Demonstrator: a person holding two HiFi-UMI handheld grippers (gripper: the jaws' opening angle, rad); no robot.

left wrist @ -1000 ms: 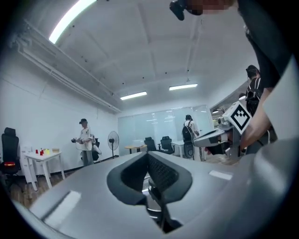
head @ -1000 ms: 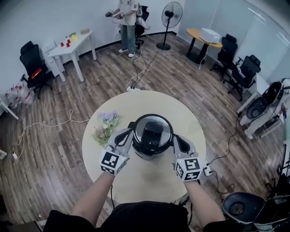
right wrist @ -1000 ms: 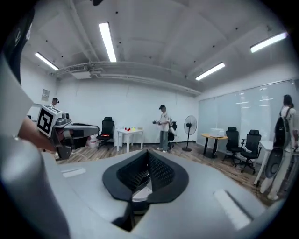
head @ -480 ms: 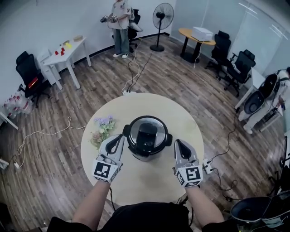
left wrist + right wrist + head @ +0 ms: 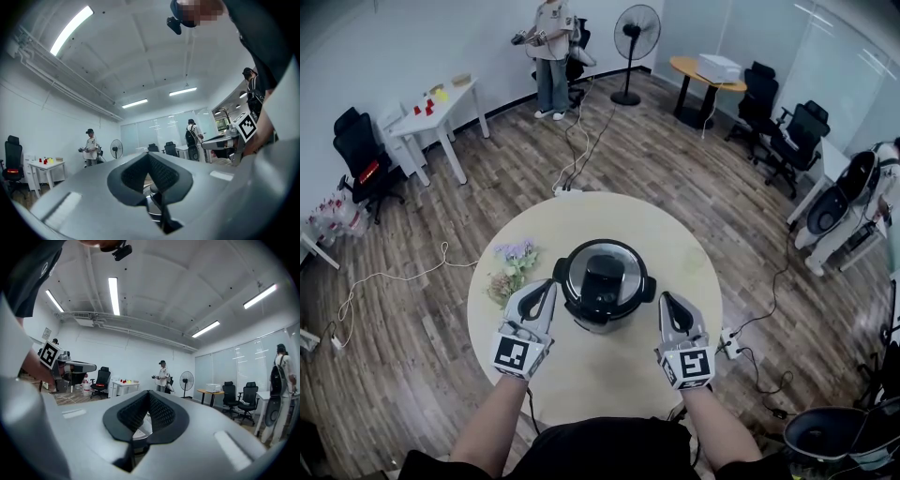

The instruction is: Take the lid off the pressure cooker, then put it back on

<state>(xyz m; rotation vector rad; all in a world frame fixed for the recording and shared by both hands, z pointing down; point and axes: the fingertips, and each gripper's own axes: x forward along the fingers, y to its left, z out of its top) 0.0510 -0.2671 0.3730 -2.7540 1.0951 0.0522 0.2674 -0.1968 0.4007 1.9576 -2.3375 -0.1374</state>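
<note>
Cooker (image 5: 605, 298): round, steel-sided, black side handles; sits at centre of desk (image 5: 609, 380), lid (image 5: 605, 272) on.
Lid: shiny metal disc, blocky black handle on top.
Desk: round, pale, smooth.
Left gripper (image 5: 546, 286): grey shell; black fingers (image 5: 133, 173) with ribbed pads, closed on nothing; tips just beside cooker at 8 o'clock.
Right gripper (image 5: 667, 300): same build; fingers (image 5: 136, 413) closed, empty; near cooker at 4 o'clock.

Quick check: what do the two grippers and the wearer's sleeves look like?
The left gripper and right gripper have light grey shells with black textured pads tapering to a point. Each carries a cube of black-and-white square markers. The person wears a black short-sleeved top.
</note>
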